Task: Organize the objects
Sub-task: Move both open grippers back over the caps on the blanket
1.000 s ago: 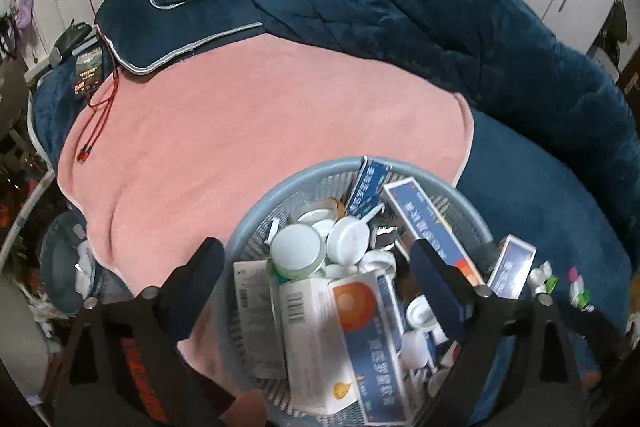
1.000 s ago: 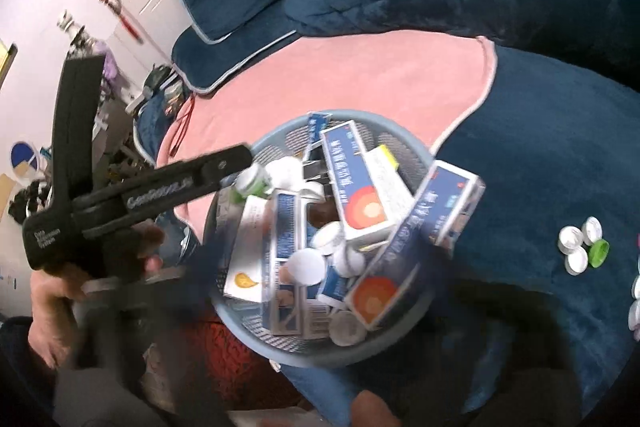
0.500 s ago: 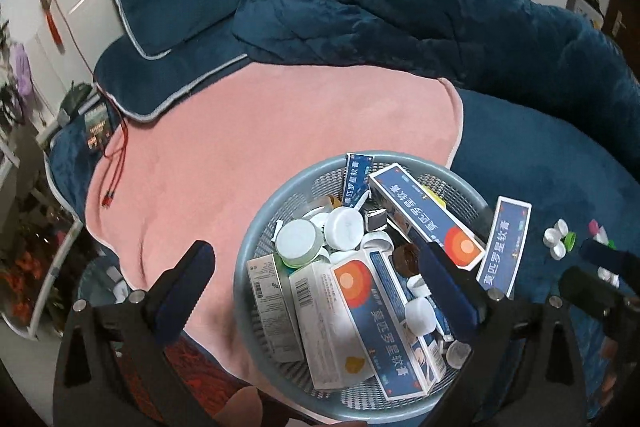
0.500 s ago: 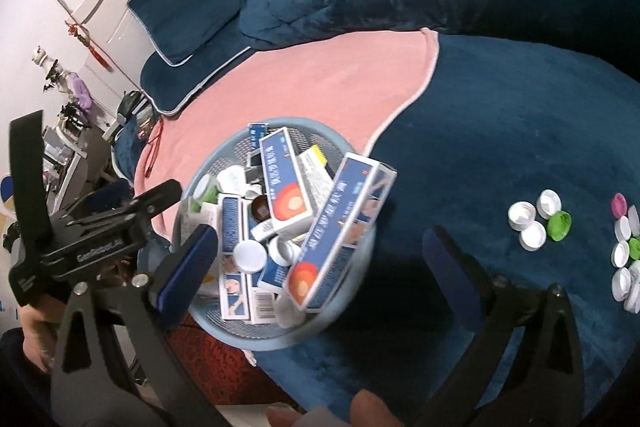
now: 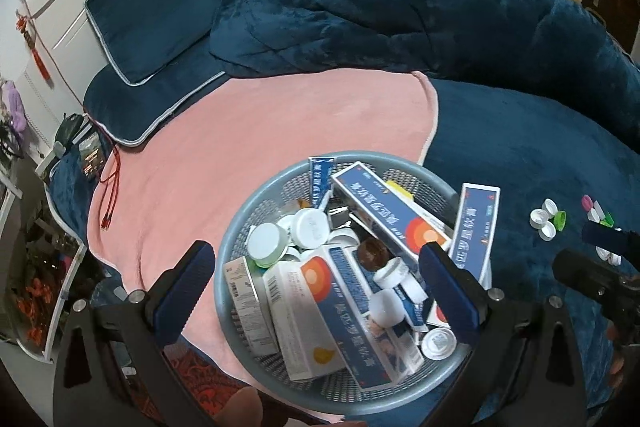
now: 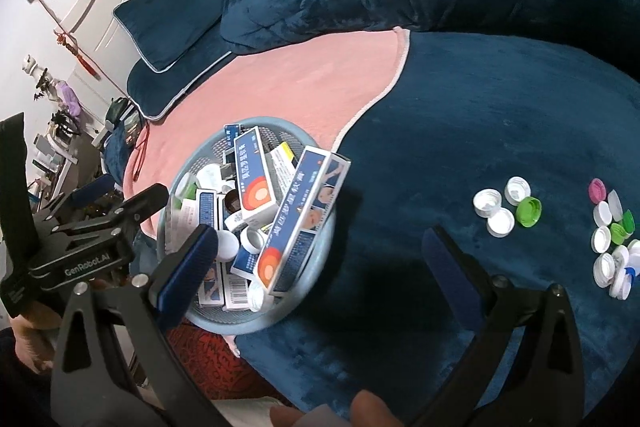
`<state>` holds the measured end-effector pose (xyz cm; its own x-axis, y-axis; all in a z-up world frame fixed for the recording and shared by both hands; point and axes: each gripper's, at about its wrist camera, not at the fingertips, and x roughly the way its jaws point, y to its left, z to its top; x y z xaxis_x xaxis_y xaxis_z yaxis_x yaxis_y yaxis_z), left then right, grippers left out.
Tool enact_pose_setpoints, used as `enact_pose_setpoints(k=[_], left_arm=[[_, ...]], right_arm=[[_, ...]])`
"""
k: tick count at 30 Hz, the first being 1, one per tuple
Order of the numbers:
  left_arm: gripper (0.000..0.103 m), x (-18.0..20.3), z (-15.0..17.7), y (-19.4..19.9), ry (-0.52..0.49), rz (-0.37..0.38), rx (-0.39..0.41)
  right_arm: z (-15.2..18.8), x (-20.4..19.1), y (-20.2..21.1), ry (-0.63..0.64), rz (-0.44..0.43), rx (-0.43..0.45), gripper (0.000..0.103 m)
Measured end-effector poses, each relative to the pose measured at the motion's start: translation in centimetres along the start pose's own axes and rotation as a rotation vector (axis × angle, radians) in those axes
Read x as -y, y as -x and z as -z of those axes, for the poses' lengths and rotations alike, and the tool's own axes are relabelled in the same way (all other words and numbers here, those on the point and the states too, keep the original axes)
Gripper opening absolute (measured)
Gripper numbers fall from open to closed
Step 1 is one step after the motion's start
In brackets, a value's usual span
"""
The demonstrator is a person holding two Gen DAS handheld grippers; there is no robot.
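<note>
A blue-covered bed [image 6: 480, 115] carries a pink blanket [image 5: 260, 155], a basket [image 5: 256, 203], and what seem bottle caps [image 6: 506, 205].

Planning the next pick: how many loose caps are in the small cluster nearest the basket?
4: three white caps, one green cap at their right, all on the blue blanket.

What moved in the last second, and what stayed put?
Both claws backed away from the round grey mesh basket, so more of the bed shows. The right claw swung to its right, off the basket and toward the loose bottle caps on the blue blanket. The left claw is open over the basket, holding nothing. The boxes and jars, including the tall blue box on the rim, stayed put.
</note>
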<state>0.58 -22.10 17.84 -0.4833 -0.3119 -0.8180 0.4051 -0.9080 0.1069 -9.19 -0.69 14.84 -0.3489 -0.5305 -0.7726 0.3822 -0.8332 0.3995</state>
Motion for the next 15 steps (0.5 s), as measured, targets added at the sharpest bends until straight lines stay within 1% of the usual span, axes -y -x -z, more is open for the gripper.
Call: enact_pose_setpoints(k=[8, 15], left_arm=[[0.102, 2.4, -0.2, 0.6, -0.038, 0.014, 0.007], [0.102, 6.0, 0.0, 0.6, -0.095, 0.061, 0.002]], right_arm=[[0.3, 2.3, 1.4, -0.029, 0.020, 0.013, 0.103], [0.1, 6.6, 3.1, -0.087, 0.064, 0.031, 0.103]])
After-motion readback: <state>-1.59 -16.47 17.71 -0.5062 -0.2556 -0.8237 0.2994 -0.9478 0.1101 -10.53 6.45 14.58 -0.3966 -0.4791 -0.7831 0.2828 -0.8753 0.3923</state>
